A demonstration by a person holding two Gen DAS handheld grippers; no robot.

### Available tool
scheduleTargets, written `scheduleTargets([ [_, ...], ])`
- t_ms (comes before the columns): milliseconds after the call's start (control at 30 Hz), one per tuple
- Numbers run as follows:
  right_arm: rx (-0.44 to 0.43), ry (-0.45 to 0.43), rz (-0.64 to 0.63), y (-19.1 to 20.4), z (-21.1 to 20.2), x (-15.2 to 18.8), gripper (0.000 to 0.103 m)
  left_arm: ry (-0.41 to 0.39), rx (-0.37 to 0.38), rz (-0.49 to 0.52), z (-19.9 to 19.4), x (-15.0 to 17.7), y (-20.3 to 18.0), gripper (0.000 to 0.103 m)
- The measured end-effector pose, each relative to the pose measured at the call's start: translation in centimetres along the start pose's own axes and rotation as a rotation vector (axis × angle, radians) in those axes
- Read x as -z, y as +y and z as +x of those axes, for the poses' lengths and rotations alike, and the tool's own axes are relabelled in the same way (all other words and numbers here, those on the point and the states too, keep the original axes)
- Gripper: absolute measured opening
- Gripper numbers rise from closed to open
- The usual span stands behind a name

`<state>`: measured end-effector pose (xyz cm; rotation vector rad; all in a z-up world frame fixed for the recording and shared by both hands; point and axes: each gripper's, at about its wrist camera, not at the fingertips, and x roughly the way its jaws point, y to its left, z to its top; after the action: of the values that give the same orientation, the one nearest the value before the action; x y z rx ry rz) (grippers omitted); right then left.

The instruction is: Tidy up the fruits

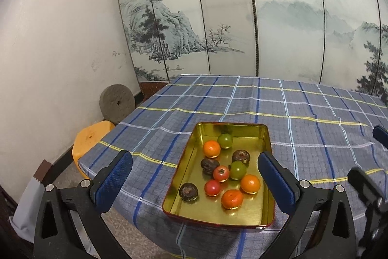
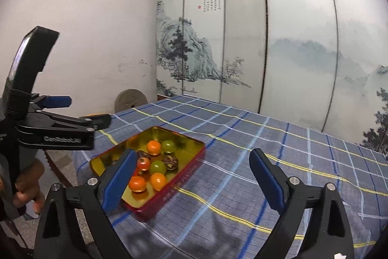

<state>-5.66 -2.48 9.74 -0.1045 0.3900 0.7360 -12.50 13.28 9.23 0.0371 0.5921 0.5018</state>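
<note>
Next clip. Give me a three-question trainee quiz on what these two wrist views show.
1. How many orange fruits lie in the gold tray?
2. True or false: the left gripper is shut on a fruit.
3. Where does the tray sit on the checked tablecloth: A near corner, B far edge, C centre?

Key:
1. Three; one is the orange fruit beside a green fruit.
2. False; its fingers are spread, like the right gripper.
3. A

Left claw (image 1: pixel 194 171) wide apart, empty, above gold tray (image 1: pixel 263 217) holding mixed fruits on plaid tablecloth (image 1: pixel 315 132).
</note>
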Motion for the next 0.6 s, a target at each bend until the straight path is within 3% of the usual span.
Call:
scheduleTargets([
  [200, 0.090, 0.069, 0.015, -5.5, 1.3, 1.8, 0.097, 0.037, 0.008, 0.027, 0.9, -0.2, -1.4, 0.103],
  [600, 0.349, 0.430, 0.142, -22.1, 6.9, 9.4, 0.097, 0.134, 0.066, 0.026, 4.1, -1.1, -3.2, 0.103],
])
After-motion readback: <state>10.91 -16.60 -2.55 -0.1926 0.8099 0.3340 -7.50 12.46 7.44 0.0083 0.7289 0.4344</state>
